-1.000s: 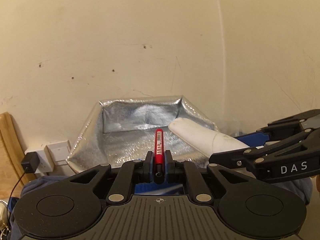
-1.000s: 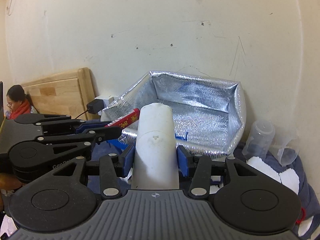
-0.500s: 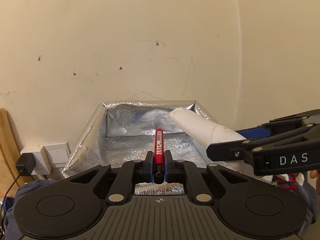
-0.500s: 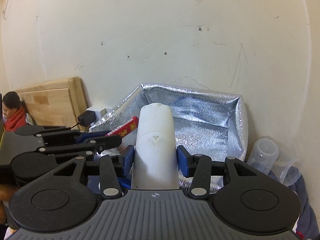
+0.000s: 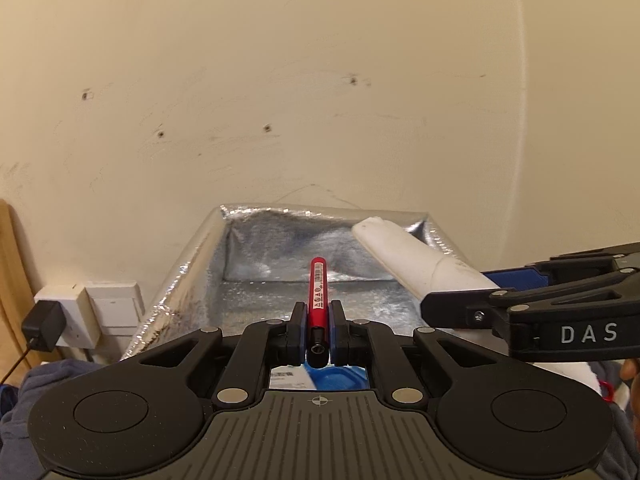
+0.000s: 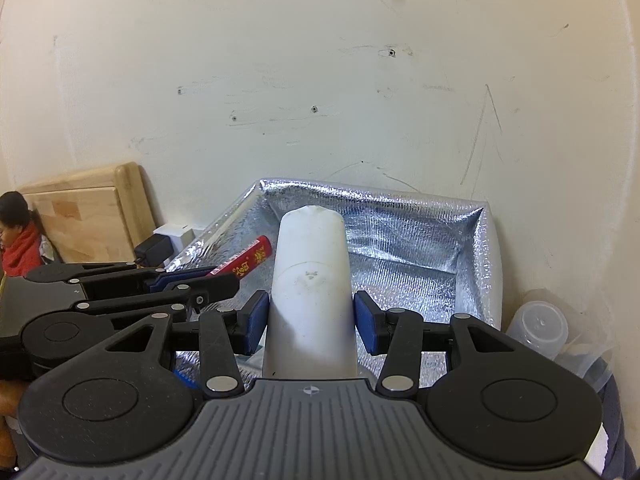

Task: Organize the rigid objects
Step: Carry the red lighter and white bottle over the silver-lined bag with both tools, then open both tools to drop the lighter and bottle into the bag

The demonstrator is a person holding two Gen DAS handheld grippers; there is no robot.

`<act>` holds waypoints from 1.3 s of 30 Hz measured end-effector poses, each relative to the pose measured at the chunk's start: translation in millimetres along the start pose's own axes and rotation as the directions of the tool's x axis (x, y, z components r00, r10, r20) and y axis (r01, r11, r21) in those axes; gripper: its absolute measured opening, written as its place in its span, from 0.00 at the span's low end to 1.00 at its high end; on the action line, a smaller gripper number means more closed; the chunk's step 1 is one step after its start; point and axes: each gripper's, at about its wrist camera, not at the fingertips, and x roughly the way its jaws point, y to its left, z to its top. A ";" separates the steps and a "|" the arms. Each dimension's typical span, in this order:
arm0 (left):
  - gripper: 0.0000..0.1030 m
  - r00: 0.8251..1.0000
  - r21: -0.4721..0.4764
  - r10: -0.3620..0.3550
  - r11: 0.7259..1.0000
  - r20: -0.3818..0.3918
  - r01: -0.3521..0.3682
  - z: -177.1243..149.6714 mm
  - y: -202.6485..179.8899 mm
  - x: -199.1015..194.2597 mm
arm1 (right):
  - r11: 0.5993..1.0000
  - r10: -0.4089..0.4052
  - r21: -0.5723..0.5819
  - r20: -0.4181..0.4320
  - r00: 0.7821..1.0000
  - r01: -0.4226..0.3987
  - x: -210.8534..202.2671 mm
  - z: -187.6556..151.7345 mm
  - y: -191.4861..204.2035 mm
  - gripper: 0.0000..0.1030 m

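Observation:
My left gripper [image 5: 317, 326] is shut on a thin red tube [image 5: 319, 290] that points forward over the open silver foil bag [image 5: 280, 280]. My right gripper [image 6: 309, 322] is shut on a white plastic bottle [image 6: 310, 280], held above the same foil bag [image 6: 400, 240]. In the left wrist view the bottle [image 5: 408, 260] reaches in from the right, over the bag's right side. In the right wrist view the red tube [image 6: 248, 262] and the left gripper [image 6: 196, 284] show at the left, beside the bottle.
The bag stands against a scuffed cream wall. A wall socket with a black charger [image 5: 42, 326] is at its left, by a wooden board [image 6: 88, 216]. Clear plastic cups [image 6: 540, 330] lie right of the bag. Blue-grey cloth [image 5: 48, 380] lies underneath. A person in red [image 6: 16, 240] is at far left.
Both grippers have moved forward and higher over the foil bag, each keeping its object. The bag now sits closer and lower in both views.

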 end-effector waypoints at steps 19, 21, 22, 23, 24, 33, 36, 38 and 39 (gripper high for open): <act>0.08 0.985 -0.027 0.083 0.996 -0.153 -0.088 -10.8 17.2 58.3 | 1.000 -0.004 0.008 -0.089 0.996 0.004 67.8 -1.7 -10.3 0.41; 0.08 0.983 -0.030 0.082 0.996 -0.161 -0.088 -12.2 18.2 62.5 | 1.000 -0.005 0.011 -0.097 0.995 0.006 73.9 -3.2 -12.1 0.41; 0.08 0.983 -0.029 0.084 0.996 -0.165 -0.090 -12.9 18.5 64.5 | 1.000 -0.005 0.013 -0.101 0.995 0.006 76.6 -3.8 -13.2 0.41; 0.08 0.982 -0.027 0.086 0.995 -0.170 -0.092 -13.4 18.7 67.1 | 1.000 -0.005 0.015 -0.105 0.994 0.007 79.3 -4.3 -14.4 0.41; 0.08 0.981 -0.026 0.087 0.995 -0.174 -0.093 -13.6 18.7 70.2 | 1.000 -0.007 0.016 -0.109 0.994 0.009 82.2 -4.7 -15.2 0.42; 0.08 0.974 -0.022 0.086 0.995 -0.209 -0.093 -21.7 18.1 86.7 | 0.999 -0.025 0.019 -0.140 0.990 0.028 100.9 -7.7 -21.5 0.42; 0.08 0.972 -0.019 0.096 0.995 -0.213 -0.102 -22.1 18.0 89.4 | 0.999 -0.045 0.006 -0.164 0.985 0.046 109.2 -9.3 -21.5 0.42; 0.09 0.972 -0.019 0.099 0.994 -0.212 -0.105 -21.9 18.1 90.1 | 0.998 -0.062 -0.004 -0.192 0.979 0.062 116.0 -12.0 -22.0 0.42; 0.09 0.972 -0.017 0.101 0.994 -0.212 -0.107 -21.6 17.7 90.0 | 0.997 -0.075 -0.013 -0.205 0.976 0.073 119.7 -14.0 -21.8 0.42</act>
